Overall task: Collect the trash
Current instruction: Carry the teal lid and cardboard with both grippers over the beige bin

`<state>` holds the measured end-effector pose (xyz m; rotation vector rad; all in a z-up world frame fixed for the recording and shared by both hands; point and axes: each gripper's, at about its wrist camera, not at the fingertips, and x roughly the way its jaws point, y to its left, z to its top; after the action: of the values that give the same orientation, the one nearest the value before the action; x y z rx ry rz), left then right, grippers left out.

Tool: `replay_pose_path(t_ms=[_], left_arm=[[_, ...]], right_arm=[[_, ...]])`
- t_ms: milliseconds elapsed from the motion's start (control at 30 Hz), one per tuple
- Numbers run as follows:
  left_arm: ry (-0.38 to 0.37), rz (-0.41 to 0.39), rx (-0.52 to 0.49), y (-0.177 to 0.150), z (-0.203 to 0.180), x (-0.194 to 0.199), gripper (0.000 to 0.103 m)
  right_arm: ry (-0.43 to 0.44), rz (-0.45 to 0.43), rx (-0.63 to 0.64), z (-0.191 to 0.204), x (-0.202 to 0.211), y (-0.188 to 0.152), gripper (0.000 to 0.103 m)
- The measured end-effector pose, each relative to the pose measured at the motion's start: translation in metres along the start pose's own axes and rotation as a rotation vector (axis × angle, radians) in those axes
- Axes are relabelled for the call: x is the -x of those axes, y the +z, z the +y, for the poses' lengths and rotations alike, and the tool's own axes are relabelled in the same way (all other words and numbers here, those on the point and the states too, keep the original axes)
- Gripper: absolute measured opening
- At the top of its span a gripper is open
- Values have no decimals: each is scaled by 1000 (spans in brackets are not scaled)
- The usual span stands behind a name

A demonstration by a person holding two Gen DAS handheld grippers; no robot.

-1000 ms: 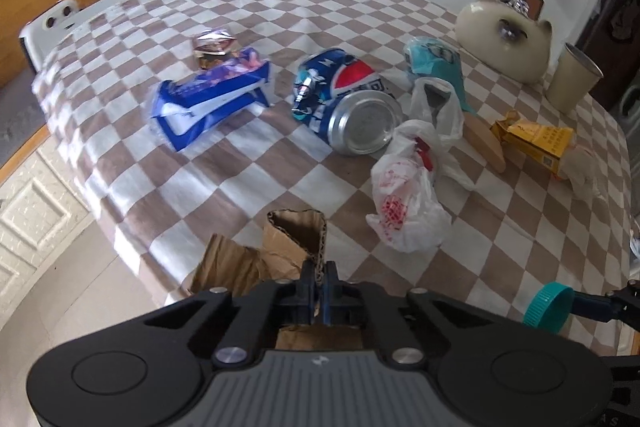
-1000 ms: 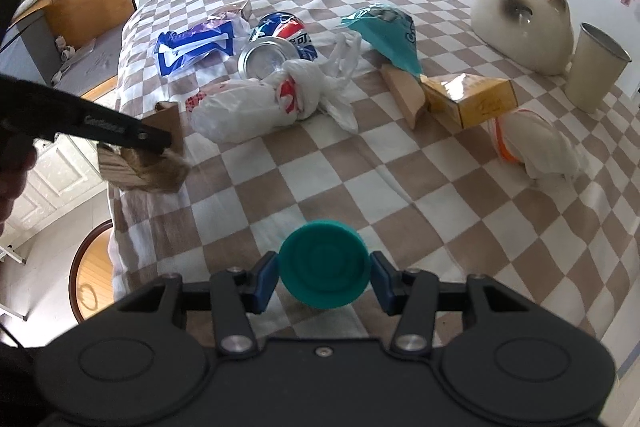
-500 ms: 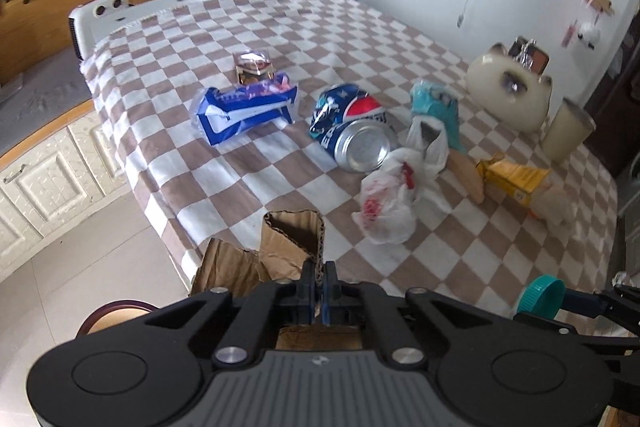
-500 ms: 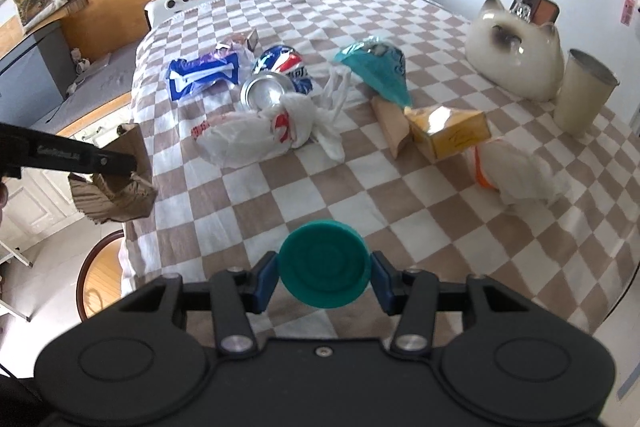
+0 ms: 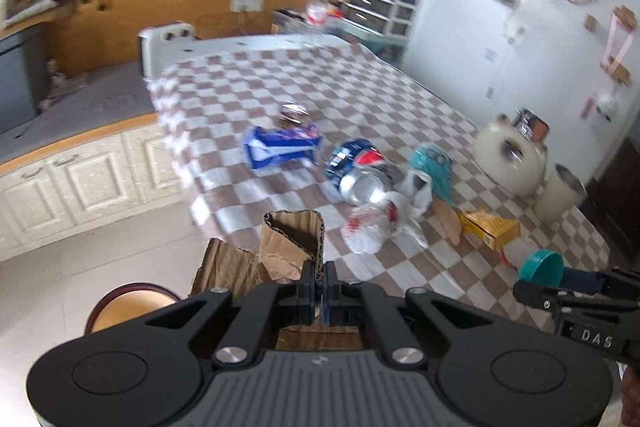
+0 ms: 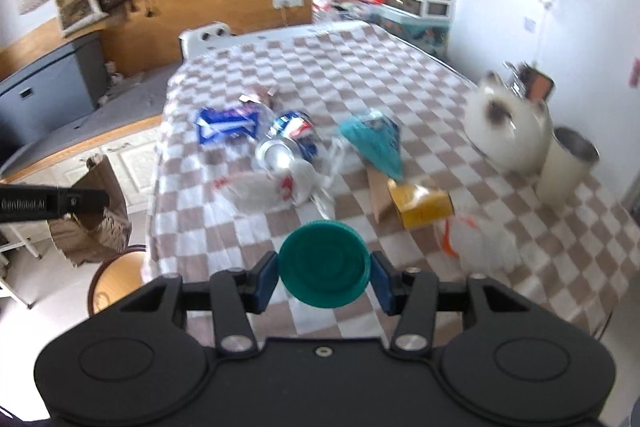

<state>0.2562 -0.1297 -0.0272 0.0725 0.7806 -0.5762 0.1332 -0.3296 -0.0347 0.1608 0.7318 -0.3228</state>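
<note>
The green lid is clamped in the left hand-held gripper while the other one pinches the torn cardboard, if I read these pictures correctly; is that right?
Not quite: the sides are swapped. The right wrist view shows the green lid clamped in the right hand-held gripper. The left wrist view shows the left hand-held gripper pinching the torn cardboard.

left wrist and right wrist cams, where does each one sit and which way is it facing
Left wrist: rides on the left gripper, looking down its fingers at the checkered table; its shut jaws pinch torn cardboard, and the right gripper shows at right.
Right wrist: rides on the right gripper, facing the same table from further right; its jaws clamp a green lid, and the left gripper shows at left.
Shared: crushed can, blue wrapper, white plastic bag.
</note>
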Motion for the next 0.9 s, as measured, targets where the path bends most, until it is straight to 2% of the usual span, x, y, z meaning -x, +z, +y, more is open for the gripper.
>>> replay_pose_path(t_ms=[267, 500, 700, 900], left_arm=[[150, -57, 106, -13, 34, 41, 3], [248, -85, 198, -20, 84, 65, 3], [309, -89, 259, -15, 142, 66, 3], [327, -53, 298, -6, 209, 51, 3]], right_arm=[[129, -41, 107, 37, 8, 25, 50], [242, -55, 196, 98, 4, 48, 50], [311, -37, 261, 160, -22, 62, 50], [326, 10, 283, 222, -63, 79, 50]])
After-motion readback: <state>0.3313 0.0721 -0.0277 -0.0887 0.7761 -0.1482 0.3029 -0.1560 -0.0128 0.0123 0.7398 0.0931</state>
